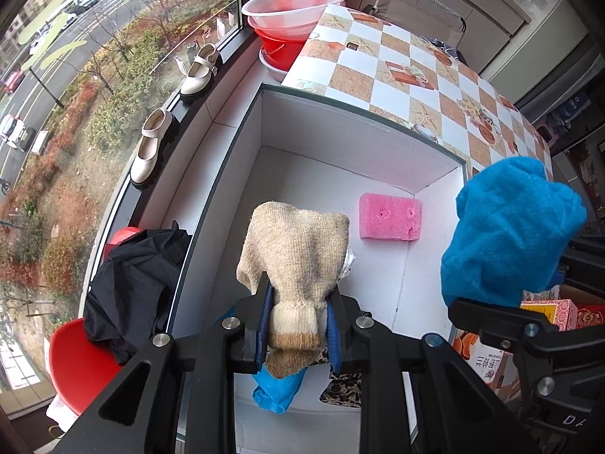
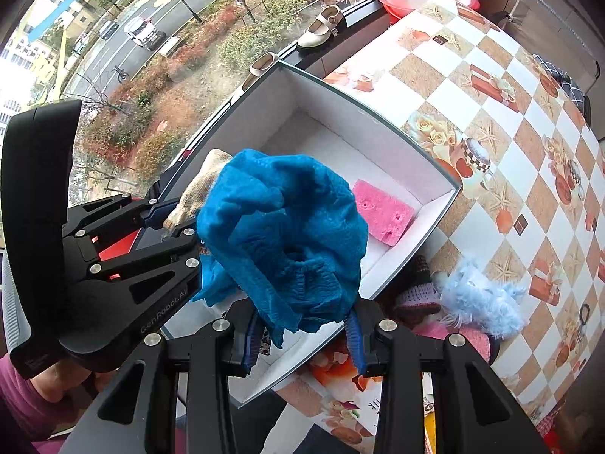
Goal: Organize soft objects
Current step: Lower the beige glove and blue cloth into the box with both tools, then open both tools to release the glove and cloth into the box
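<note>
My left gripper (image 1: pixel 298 321) is shut on a beige knitted sock (image 1: pixel 295 253) and holds it above the open white box (image 1: pixel 340 143). A pink sponge (image 1: pixel 389 216) lies on the box floor at the far right. A blue cloth (image 1: pixel 278 387) and a leopard-print piece (image 1: pixel 346 387) lie at the near end of the box. My right gripper (image 2: pixel 304 335) is shut on a crumpled blue cloth (image 2: pixel 287 234) and holds it over the box's near right side (image 2: pixel 412 242). The left gripper (image 2: pixel 177 223) with the sock (image 2: pixel 200 185) shows at its left.
The box stands on a table with a checkered cloth (image 1: pixel 408 56). A fluffy light-blue item (image 2: pixel 480 299) and pink and dark knitted items (image 2: pixel 419 291) lie on the table right of the box. Basins (image 1: pixel 295 11), shoes (image 1: pixel 200 72) and a window sill are to the left.
</note>
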Demonstrator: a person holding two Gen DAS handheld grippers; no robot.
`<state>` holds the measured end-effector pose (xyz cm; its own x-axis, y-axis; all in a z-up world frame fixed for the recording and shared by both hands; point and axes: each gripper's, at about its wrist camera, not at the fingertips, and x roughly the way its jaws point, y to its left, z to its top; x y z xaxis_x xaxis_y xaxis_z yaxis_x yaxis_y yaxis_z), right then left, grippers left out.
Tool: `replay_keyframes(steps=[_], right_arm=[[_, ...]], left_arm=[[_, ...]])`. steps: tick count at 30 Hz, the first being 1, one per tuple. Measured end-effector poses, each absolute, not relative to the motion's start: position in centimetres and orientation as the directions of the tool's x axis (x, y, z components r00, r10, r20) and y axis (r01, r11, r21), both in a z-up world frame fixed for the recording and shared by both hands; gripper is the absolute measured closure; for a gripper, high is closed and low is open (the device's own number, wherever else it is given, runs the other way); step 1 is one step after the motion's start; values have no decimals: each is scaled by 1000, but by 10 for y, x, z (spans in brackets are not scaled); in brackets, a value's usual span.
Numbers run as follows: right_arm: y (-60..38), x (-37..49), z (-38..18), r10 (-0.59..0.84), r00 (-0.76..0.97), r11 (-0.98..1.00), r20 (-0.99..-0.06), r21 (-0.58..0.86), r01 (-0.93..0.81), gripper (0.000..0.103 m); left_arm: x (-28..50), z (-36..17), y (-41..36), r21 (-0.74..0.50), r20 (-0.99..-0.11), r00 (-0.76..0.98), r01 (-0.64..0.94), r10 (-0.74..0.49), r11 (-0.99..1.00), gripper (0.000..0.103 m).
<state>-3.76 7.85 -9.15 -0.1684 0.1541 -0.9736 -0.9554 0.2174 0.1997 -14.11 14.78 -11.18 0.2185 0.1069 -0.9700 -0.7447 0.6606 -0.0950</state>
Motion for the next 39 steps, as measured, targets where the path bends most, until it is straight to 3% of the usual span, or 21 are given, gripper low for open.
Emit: replay_keyframes(steps=[30,32,34,36,39], right_arm=[[98,-17,-131,-25,-126,106,-992,123,-987,65],[98,-17,-131,-28,-125,105,-992,122,-987,65],[97,-17,-130,-27,-124,103,-992,120,-987,65],[96,-16,-130,-27,-125,106,-992,122,-987,61],[95,-10,-129,-22,-129,135,-991,125,-983,49]], left_arm=[[-135,-123,131,-103,-966,220,-804,133,586,76],[-135,-123,129,-98,-967,217,-806,137,583,68],[-134,-120,125,-50,-965,188,-811,180,583,39],[-134,-116,120,34,-958,139,-813,250,581,30],[-139,-116,118,18,-957,156,-811,246,584,26]])
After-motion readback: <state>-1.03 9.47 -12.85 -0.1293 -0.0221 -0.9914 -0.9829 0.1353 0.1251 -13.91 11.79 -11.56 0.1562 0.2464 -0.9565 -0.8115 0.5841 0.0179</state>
